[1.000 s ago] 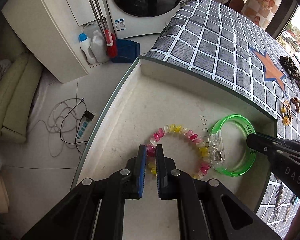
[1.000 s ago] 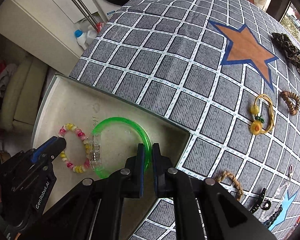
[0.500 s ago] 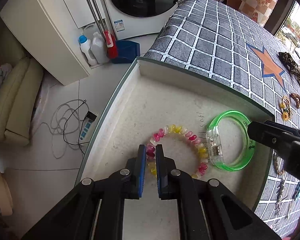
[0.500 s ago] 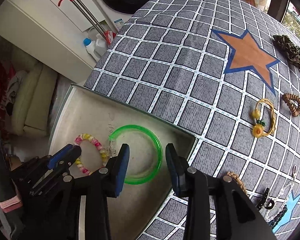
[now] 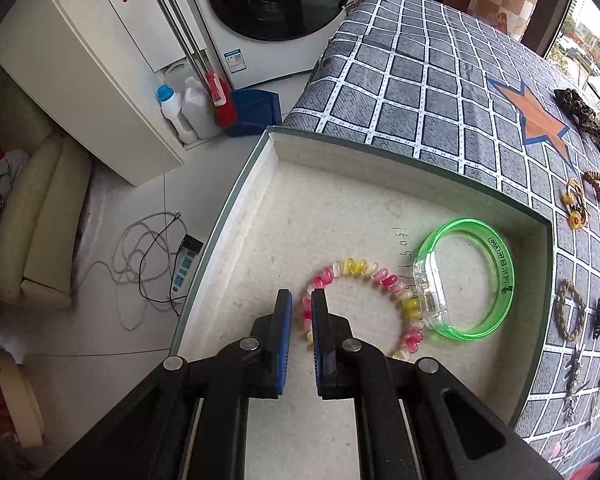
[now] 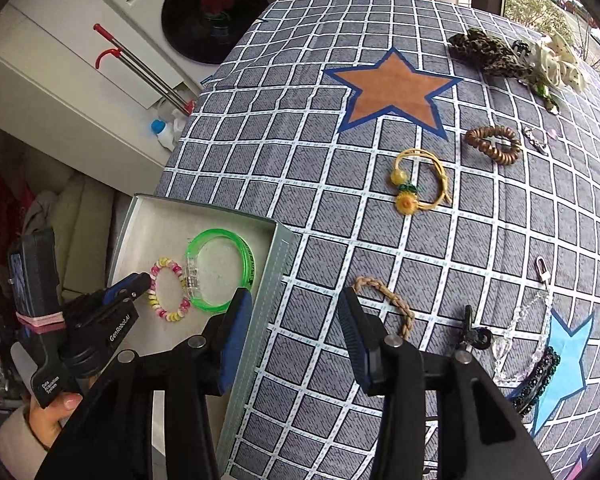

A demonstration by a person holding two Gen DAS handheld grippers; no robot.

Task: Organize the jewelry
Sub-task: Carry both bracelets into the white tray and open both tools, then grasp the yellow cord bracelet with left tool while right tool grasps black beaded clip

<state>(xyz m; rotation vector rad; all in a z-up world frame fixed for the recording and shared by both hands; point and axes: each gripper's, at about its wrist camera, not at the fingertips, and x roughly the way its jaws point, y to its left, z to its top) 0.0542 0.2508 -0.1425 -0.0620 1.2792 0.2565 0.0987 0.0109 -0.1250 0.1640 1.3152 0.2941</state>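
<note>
We see a shallow box at the edge of a table with a grey checked cloth; two bracelets lie flat on the pale floor of the box. One is a bead bracelet with pink, yellow and white beads; the other is a clear green bangle with a see-through clasp. They touch each other where the clasp meets the beads.

The left gripper points down into the box; its blue pads are pressed onto the left side of the bead bracelet, with a few beads caught between them, so it is gripping that bracelet. In the right view we see a hand holding the left tool from below.

The right gripper hangs over the right wall of the box and the cloth next to it; its jaws have just been opening and now stand apart, and nothing is between them. The green bangle is free in the box, just past the left finger of this gripper.

More jewelry is still on the cloth, outside the box. A braided tan bracelet lies near the right gripper; a yellow cord bracelet with a little flower lies farther off; a brown coiled ring sits beyond it, near an orange star on the cloth. A black clip and a clear chain lie to the right.

On the floor by the table we see a washing machine, a mop with a red handle and a white bottle.
</note>
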